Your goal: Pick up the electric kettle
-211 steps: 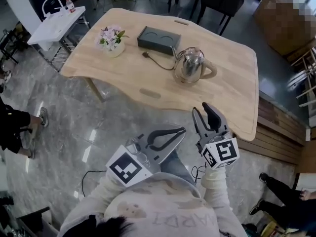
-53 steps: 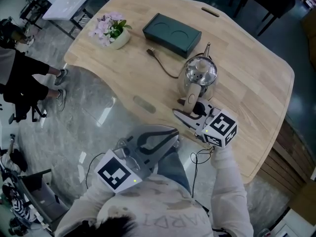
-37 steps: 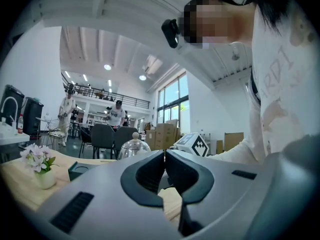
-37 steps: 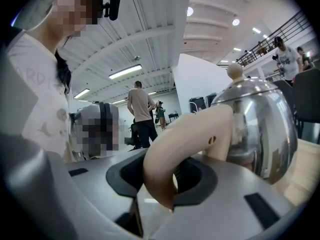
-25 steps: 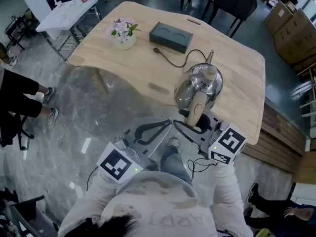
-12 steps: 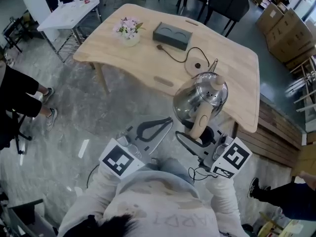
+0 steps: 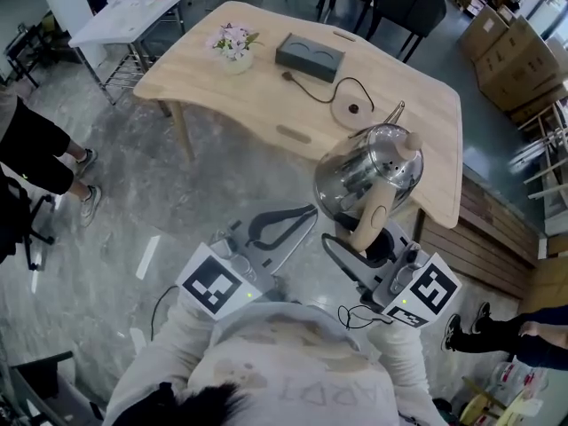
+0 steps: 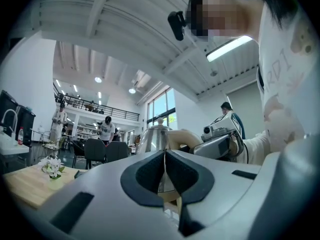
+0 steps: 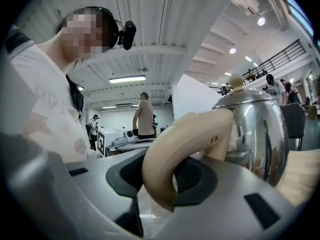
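The steel electric kettle [image 7: 368, 177] with a beige handle [image 7: 373, 223] hangs in the air off the table's near edge. My right gripper [image 7: 359, 248] is shut on that handle [image 9: 170, 154], which curves between the two dark pads while the shiny body [image 9: 255, 129] sits beyond them. The kettle's round base [image 7: 353, 109] and its cord stay on the wooden table [image 7: 266, 96]. My left gripper [image 7: 293, 227] hangs to the left of the kettle, shut, with nothing in it. In the left gripper view its jaws [image 8: 165, 153] meet in front of the kettle [image 8: 152, 139].
On the table stand a pot of flowers [image 7: 233, 43] and a dark box [image 7: 309, 56]. A white side table [image 7: 124, 16] is at the far left, dark chairs [image 7: 399, 3] behind, cardboard boxes [image 7: 519, 51] at the right. People stand at the left edge [image 7: 35, 149] and lower right [image 7: 524, 337].
The kettle has come off its base and off the table, carried back toward the person and a little higher. Both grippers have drawn back from the table; the base now lies bare.
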A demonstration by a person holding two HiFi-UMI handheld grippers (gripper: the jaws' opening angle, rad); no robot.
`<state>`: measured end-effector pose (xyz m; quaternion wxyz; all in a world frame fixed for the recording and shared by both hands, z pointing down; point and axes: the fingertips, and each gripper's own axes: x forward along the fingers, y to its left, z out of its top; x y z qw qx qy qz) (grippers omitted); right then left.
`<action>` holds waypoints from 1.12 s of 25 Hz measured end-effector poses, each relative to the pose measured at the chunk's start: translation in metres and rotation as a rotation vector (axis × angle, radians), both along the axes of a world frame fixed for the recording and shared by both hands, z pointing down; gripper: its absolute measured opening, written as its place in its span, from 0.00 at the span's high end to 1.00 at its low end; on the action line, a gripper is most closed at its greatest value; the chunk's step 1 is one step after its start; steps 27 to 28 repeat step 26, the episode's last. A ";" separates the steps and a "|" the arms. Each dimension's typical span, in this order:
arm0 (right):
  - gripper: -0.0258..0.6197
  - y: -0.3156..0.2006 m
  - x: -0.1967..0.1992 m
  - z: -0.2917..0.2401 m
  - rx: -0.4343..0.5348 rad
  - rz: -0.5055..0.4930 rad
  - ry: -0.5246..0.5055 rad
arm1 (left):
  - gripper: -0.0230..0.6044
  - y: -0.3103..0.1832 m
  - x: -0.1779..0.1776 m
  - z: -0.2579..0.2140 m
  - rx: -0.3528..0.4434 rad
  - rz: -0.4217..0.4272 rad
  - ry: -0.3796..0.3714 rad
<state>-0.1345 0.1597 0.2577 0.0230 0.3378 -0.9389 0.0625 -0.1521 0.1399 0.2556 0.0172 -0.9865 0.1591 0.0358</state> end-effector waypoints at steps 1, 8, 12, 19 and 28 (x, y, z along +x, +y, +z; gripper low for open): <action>0.75 0.004 0.000 -0.002 0.005 0.001 0.001 | 0.94 0.004 0.001 -0.001 0.000 0.001 0.001; 0.75 0.032 0.004 -0.011 0.030 0.007 0.014 | 0.94 0.031 0.005 -0.008 0.001 0.002 0.002; 0.75 0.046 0.005 -0.015 0.046 -0.002 0.013 | 0.94 0.043 0.008 -0.010 0.003 0.001 -0.002; 0.75 0.061 0.006 -0.016 0.057 -0.014 0.015 | 0.94 0.052 0.013 -0.011 0.010 0.004 -0.016; 0.75 0.072 0.010 -0.015 0.069 0.000 0.037 | 0.94 0.061 0.015 -0.016 0.017 0.024 -0.015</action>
